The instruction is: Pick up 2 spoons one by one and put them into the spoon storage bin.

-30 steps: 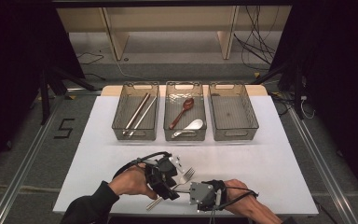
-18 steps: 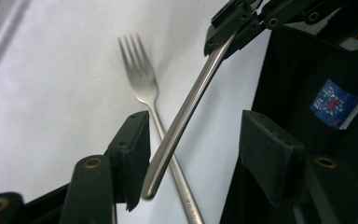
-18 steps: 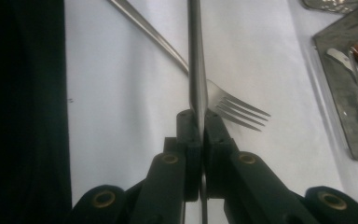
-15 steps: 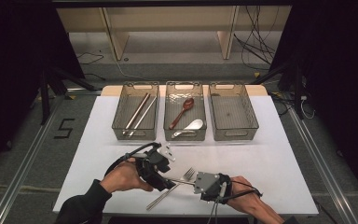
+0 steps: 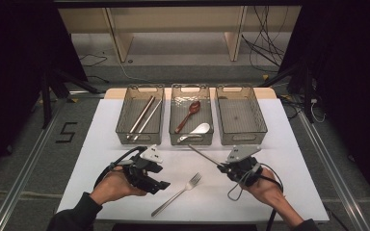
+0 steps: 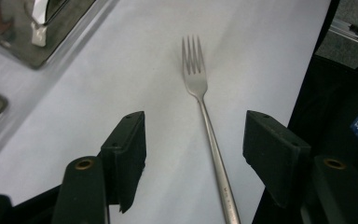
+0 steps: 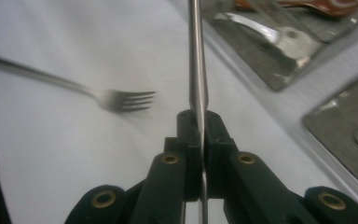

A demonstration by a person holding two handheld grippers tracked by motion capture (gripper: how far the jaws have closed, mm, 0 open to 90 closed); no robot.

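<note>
A silver fork [image 5: 178, 192] lies flat on the white table top near its front edge. My left gripper [image 5: 160, 184] hovers just left of it, and its jaws have just been opening. In the left gripper view the fork [image 6: 200, 88] lies on the table between and beyond the open gripper [image 6: 196, 130], with neither pad touching it. My right gripper [image 5: 224, 167] is shut on a slim metal utensil [image 5: 204, 155] that sticks out up and left toward the bins. The right gripper view has this utensil [image 7: 196, 56] pinched in the gripper [image 7: 199, 116], with the fork [image 7: 121, 100] lying to its left.
Three clear bins stand in a row at the back of the table. The left bin [image 5: 139, 141] holds two long sticks, the middle bin [image 5: 191, 142] a brown spoon and a white spoon, and the right bin [image 5: 243, 140] is bare. Cables trail from both grippers.
The two hands have drawn apart: the left gripper moved left, the right gripper moved right and up, carrying the slim utensil. The fork stays on the table.
</note>
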